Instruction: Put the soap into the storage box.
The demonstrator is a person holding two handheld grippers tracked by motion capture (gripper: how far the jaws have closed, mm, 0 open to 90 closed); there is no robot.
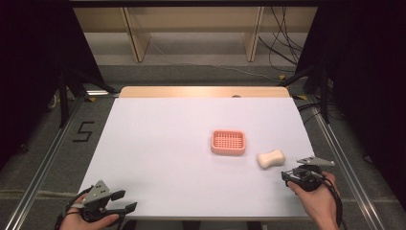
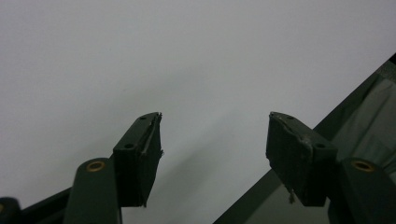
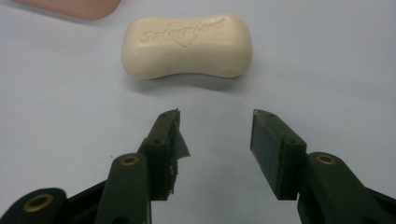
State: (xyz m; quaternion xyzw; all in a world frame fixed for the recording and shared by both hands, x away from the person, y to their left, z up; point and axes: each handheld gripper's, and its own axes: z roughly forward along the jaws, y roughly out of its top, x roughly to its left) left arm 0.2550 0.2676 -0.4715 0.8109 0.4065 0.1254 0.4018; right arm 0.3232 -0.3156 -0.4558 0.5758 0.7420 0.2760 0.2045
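Note:
A cream bar of soap (image 1: 271, 158) lies flat on the white table top, just right of a pink slotted soap dish (image 1: 228, 142), which holds nothing. My right gripper (image 1: 287, 175) rests near the table's front right, a short way in front of the soap. In the right gripper view its jaws stand apart around bare table, with the soap (image 3: 187, 45) just beyond the right gripper (image 3: 215, 119) and a corner of the dish (image 3: 79, 7) at the top left. My left gripper (image 1: 127, 200) sits at the front left edge, and the left gripper (image 2: 215, 123) is open over bare white surface.
The white table top (image 1: 163, 158) ends in a wooden strip at the far side. Metal rails run along both sides on grey floor, where a "5" mark (image 1: 83, 131) lies at left. Wooden shelf legs and cables (image 1: 282, 48) stand beyond the table.

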